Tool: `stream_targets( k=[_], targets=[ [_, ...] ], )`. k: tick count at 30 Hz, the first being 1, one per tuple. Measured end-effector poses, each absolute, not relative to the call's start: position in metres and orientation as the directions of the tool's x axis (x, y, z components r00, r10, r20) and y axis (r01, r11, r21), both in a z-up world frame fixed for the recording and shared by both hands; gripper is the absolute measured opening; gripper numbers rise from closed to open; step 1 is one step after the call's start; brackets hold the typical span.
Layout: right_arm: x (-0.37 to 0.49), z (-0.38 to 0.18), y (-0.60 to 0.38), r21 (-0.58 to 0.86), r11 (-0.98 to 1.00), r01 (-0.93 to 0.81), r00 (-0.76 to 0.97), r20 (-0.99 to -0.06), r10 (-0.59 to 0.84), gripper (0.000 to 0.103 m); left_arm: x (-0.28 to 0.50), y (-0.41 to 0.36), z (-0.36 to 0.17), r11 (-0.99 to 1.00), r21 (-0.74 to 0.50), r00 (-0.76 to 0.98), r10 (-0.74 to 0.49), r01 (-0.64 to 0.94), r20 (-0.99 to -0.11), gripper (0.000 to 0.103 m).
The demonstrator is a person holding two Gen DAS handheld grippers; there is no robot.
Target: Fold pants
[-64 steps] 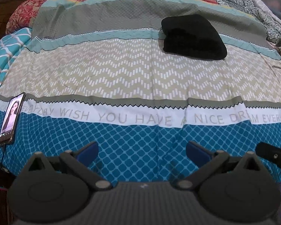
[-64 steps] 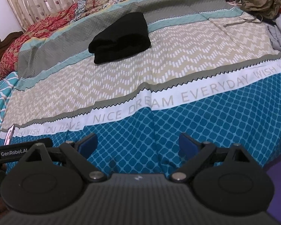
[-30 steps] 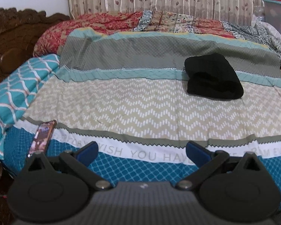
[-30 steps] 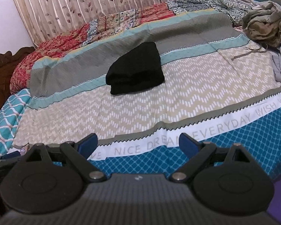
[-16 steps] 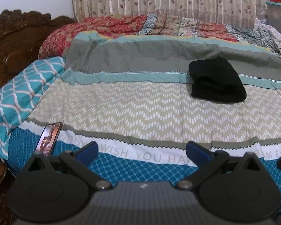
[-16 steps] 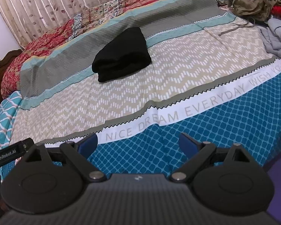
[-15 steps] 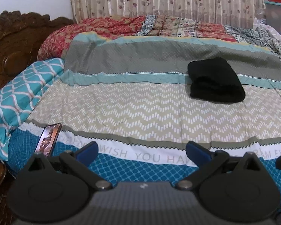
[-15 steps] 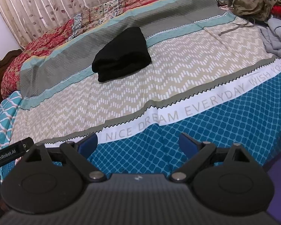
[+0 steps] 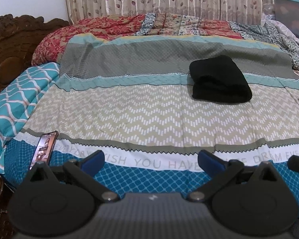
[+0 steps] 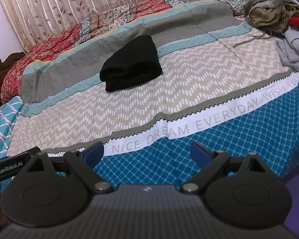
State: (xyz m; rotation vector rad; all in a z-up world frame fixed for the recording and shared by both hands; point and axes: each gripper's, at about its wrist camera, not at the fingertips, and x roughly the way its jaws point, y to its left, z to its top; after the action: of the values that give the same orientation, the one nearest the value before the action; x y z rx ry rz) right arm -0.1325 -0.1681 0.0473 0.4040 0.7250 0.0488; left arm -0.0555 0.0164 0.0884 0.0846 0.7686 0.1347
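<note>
On bed [image 9: 149, 107], folded black pants [image 9: 219, 81] lie flat, L gripper [image 9: 151, 160] & R gripper [image 10: 147, 152] both spread apart, holding nothing.

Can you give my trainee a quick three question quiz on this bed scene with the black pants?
1. True or false: the black pants lie folded in a bundle on the bedspread.
2. Are the left gripper and right gripper open or shut?
3. Which lies near the bed's left edge: A) phone, B) pile of clothes?

Key: 1 true. 2 both open, holding nothing. 3 A.
</note>
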Motion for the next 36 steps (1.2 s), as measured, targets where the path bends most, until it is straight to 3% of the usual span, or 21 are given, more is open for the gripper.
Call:
stream_targets(
  k=[36],
  targets=[
    [-0.126, 0.036, -0.176, 0.397, 0.909, 0.124, 0.722, -0.665, 0.192, 0.095, -0.046, -0.002, 0.059, 0.989, 0.149, 0.612, 0.117, 0.001, -0.782, 0.103]
  ],
)
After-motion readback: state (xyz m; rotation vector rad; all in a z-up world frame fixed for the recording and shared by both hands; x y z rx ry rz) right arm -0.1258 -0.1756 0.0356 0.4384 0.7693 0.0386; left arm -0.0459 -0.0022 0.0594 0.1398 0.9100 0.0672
